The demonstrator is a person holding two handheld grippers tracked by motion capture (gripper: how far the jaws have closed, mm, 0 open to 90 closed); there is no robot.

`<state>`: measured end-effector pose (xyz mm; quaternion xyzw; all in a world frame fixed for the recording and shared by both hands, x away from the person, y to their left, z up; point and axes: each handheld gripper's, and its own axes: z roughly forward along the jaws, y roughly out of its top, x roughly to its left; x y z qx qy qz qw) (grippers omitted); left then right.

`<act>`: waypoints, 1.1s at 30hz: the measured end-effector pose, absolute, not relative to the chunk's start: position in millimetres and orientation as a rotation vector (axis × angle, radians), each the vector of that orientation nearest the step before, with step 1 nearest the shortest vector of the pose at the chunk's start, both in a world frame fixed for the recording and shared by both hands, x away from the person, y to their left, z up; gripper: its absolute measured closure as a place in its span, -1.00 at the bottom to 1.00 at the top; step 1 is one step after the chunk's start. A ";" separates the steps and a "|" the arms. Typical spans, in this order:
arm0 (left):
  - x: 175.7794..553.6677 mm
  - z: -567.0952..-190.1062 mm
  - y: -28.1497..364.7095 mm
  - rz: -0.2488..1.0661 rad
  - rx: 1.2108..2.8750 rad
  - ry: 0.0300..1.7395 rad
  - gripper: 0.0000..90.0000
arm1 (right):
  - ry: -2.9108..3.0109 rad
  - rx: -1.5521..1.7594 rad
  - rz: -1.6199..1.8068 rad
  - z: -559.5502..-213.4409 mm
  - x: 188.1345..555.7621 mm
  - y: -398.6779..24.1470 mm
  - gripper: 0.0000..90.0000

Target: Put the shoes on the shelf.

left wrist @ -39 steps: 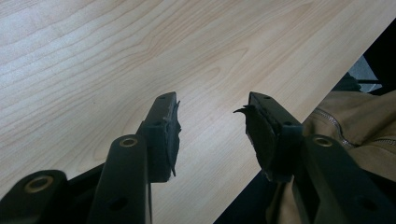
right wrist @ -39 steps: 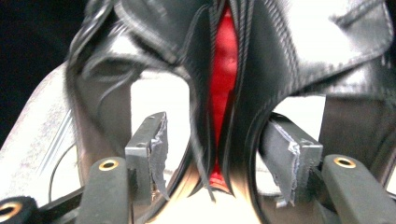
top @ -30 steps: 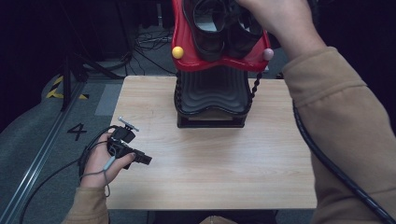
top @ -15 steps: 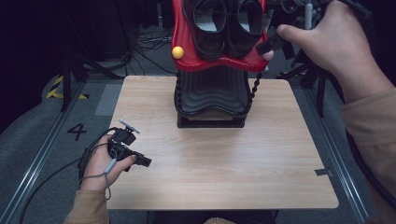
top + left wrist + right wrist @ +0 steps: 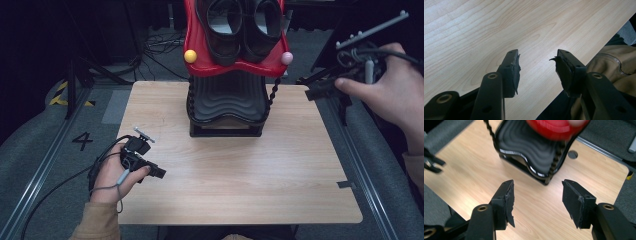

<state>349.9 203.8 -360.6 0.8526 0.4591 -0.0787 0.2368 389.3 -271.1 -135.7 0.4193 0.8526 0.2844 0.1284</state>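
Light wood-grain tabletop (image 5: 240, 185), rounded corners. Grey carpeted floor (image 5: 45, 165) around it, a painted "4" (image 5: 82, 141) to the left. Metal floor rails (image 5: 30, 190) run along both sides. Yellow-black hazard tape (image 5: 62, 95) far left. Loose cables (image 5: 160, 42) behind. Background dark, unlit.

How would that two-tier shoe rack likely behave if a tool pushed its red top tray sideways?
The shoe rack looks top-heavy: a pair of black shoes sits on the red top tray, above a narrower black base. A high push would probably rock or tip it. The smooth wooden table might let it slide instead.
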 end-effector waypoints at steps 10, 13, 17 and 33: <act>348.3 -366.4 195.0 -0.219 2.362 1.266 0.20 | 2.538 1.217 0.774 -198.3 374.2 -311.9 -0.04; 346.7 -368.5 193.1 -0.210 2.366 1.270 0.20 | 2.555 1.235 0.758 -224.3 372.0 -322.5 -0.07; 343.9 -368.5 194.4 -0.183 2.348 1.282 0.22 | 2.572 1.240 0.724 -251.9 372.2 -329.8 -0.10; 332.5 -380.6 204.2 -0.155 2.340 1.331 0.22 | 2.700 1.228 0.657 -352.0 388.0 -316.6 -0.16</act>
